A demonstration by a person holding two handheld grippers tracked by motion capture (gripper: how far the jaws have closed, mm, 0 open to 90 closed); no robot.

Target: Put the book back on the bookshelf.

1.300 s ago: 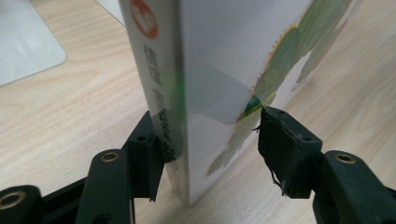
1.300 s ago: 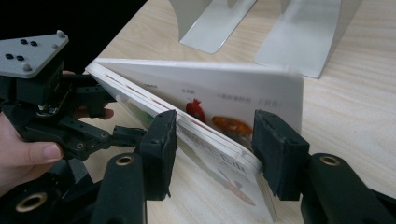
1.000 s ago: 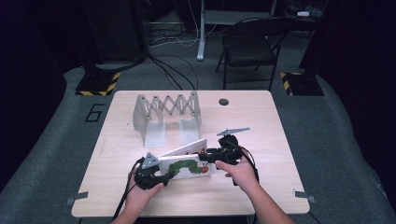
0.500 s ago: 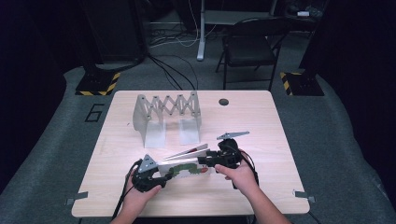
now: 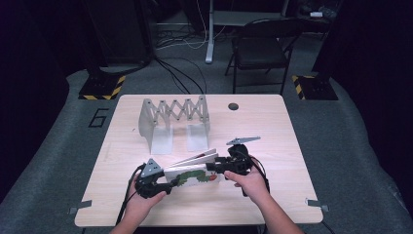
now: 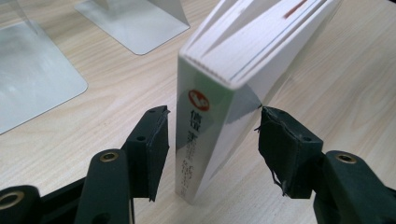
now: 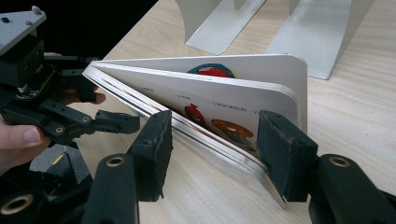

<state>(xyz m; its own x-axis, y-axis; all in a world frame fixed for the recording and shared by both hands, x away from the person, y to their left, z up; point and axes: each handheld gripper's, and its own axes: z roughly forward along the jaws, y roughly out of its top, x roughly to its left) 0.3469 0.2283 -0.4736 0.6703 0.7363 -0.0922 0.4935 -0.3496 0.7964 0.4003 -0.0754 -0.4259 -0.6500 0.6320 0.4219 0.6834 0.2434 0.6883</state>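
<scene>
A white board book (image 5: 192,175) with a green caterpillar on its cover stands on its lower edge on the wooden table (image 5: 272,131), leaning and fanned a little. My left gripper (image 5: 169,186) straddles the spine end (image 6: 196,154); its jaws have just been opening, and a thin gap shows beside the left pad (image 6: 154,140). My right gripper (image 5: 213,168) straddles the page end (image 7: 224,88); its jaws have also just been opening and stand around the fanned pages without squeezing them. In the right gripper view the left gripper (image 7: 100,105) sits at the book's far end.
A grey metal folding book rack (image 5: 173,114) stands behind the book, its flat feet (image 6: 37,79) close to the spine. A small dark round spot (image 5: 233,106) lies at the table's back. A folding chair (image 5: 263,48) stands beyond the table.
The book's cover faced the camera a second ago. Half a second ago it leaned lower. Now it stands up again with the cover showing. Both hands have stayed almost in place.
</scene>
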